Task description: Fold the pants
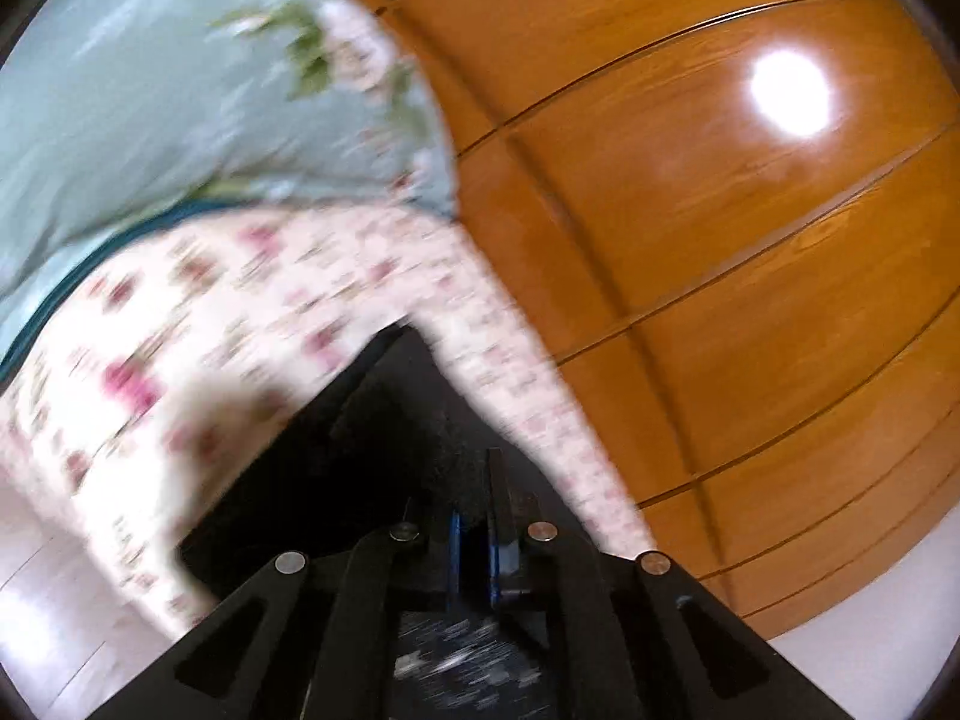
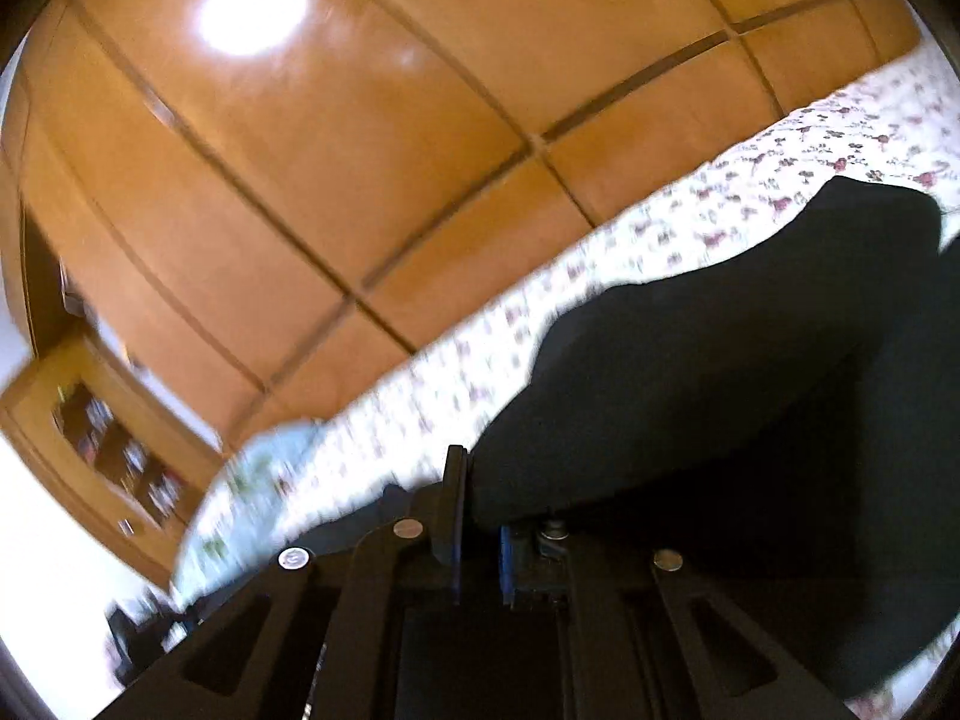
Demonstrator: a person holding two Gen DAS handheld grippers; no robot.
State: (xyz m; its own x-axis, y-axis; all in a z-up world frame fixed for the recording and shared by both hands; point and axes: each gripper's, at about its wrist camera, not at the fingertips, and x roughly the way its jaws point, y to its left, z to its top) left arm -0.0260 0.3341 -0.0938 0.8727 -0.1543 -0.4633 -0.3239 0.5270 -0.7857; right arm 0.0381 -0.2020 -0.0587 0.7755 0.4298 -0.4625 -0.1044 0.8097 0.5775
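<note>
- The black pants (image 1: 336, 456) lie on the floral bedsheet (image 1: 240, 324), bunched right in front of both grippers. In the left wrist view they're a dark heap in the near middle; in the right wrist view they (image 2: 720, 372) fill most of the near right side.
- The left gripper (image 1: 477, 516) has its jaws pressed together, with the dark cloth running up between the blue pads, so it's pinching the pants.
- The right gripper (image 2: 474, 516) also has its jaws nearly together, and a fold of the black fabric sits clamped between the pads, draping off to the right.
- The sheet is white with small pink and red flowers and covers the bed under the pants.
- A pale green pillow or quilt (image 1: 150, 96) with a leafy print lies on the far left in the left wrist view. It shows again as a blurry bit (image 2: 252, 468) on the near left in the right wrist view.
- Behind the bed stands a glossy orange-brown wooden wardrobe (image 1: 720, 210) with dark panel lines and a bright light glare (image 1: 789, 93) on it.
- In the right wrist view there's a wooden shelf (image 2: 114, 456) on the far left with small things in it, too smeared to name.
- Both views are pretty motion-blurred.
</note>
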